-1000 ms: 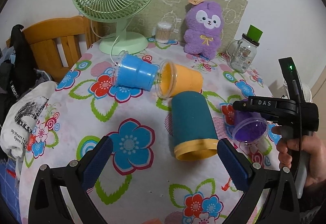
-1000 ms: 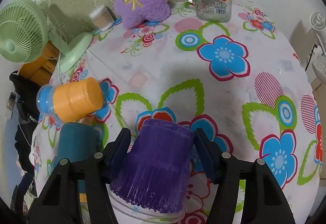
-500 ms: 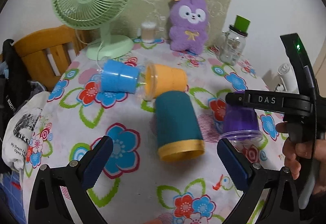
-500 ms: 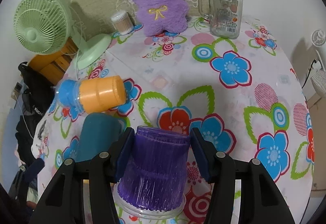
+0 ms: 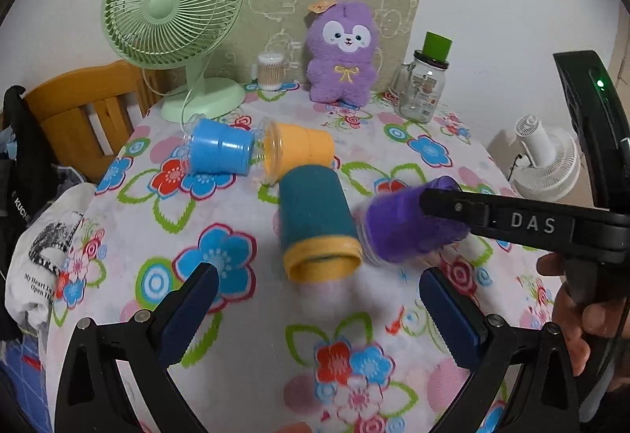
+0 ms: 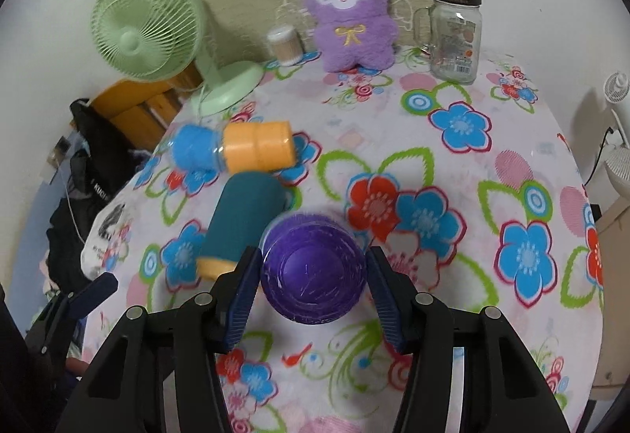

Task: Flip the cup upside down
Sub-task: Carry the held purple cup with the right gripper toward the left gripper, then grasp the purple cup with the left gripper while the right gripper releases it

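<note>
Left wrist view first: four cups on the flowered table (image 5: 130, 236). I count one purple cup (image 5: 409, 228), one teal cup (image 5: 315, 212) with a yellow rim, one orange cup (image 5: 303, 153) and one blue cup (image 5: 218, 151). The teal, orange and blue ones all lie on their sides; the orange and blue lie with their mouths facing each other. At the back, one green fan (image 5: 173, 3), one purple plush (image 5: 342, 54), one glass jar (image 5: 421, 86) with a green lid, one tub of cotton swabs (image 5: 271, 71).

My right gripper (image 6: 313, 287) is clamped on the purple cup, a pad pressed to each side. From the left view that cup is tipped sideways just beside the teal cup's rim, and I can't tell whether it touches the cloth. In the right view I'm looking at its round flat base (image 6: 311, 271) end-on. My right hand (image 5: 582, 318) grips the handle at the edge.

My left gripper (image 5: 317, 307) hangs low over the cloth, jaws wide apart, holding nothing, its opening facing the teal cup.

Purple cup is smeared with blur in the left view, and my own finger bar covers part of it.
</note>
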The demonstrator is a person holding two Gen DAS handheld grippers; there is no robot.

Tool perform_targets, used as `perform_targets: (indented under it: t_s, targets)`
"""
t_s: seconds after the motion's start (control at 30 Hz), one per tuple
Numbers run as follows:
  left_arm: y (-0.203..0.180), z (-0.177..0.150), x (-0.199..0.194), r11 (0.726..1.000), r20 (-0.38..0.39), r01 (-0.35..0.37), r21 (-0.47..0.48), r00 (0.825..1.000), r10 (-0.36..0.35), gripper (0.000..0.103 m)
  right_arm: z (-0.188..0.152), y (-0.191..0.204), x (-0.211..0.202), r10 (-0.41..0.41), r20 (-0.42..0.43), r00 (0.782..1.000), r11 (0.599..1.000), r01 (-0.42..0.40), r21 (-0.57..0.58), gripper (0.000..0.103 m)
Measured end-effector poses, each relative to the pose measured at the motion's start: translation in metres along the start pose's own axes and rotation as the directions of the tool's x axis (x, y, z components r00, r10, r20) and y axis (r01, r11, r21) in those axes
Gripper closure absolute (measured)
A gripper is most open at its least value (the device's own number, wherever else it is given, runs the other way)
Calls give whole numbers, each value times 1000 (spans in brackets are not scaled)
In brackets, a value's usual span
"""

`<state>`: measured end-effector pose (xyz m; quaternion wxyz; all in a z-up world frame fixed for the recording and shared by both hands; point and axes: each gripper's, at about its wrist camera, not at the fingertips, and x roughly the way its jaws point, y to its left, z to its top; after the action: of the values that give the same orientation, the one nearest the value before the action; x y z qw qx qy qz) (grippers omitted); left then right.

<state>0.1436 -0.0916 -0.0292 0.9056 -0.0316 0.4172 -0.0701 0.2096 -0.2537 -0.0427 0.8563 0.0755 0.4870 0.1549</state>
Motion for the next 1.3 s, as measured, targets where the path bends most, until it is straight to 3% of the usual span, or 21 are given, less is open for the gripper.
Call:
perform_targets:
  t_s: [0.2, 0.43, 0.57, 0.67, 0.8, 0.87, 0.97, 1.07, 1.3]
  targets:
    - [2, -34, -27, 1000, 4, 28, -13, 1000, -28, 0, -25, 17, -19, 32, 7, 999, 999, -32, -37, 46]
    - [15, -68, -67, 999, 41, 35, -26, 999, -34, 0, -58, 46, -49, 160, -12, 987, 983, -160, -92, 46]
    - [31, -83, -83, 997, 43, 31, -71, 999, -28, 0, -75, 59, -44, 302, -94, 949, 947, -310, -85, 46]
    - [40, -94, -93, 996, 40, 23, -83, 999, -20, 0, -86, 64, -32, 407, -165, 899, 907, -418, -42, 46]
    - [50, -106, -101, 995, 34, 9, -96, 999, -6, 0, -90, 60, -14, 430, -206, 879, 898, -440, -5, 46]
    - [53, -108, -98, 994, 20, 3, -105, 1000, -1, 0, -87, 50, -3, 378, -208, 902, 923, -385, 7, 41]
    - [53, -109, -95, 995, 11, 6, -100, 1000, -5, 0, -82, 37, -1, 307, -179, 935, 950, -311, 4, 13]
    - [47, -106, -92, 997, 13, 9, -80, 1000, -8, 0, -80, 34, -12, 227, -121, 966, 970, -235, -55, 11]
    - [21, -88, -78, 999, -1, 37, 2, 999, -37, 0, -89, 16, -41, 184, -15, 983, 981, -185, -63, 11]
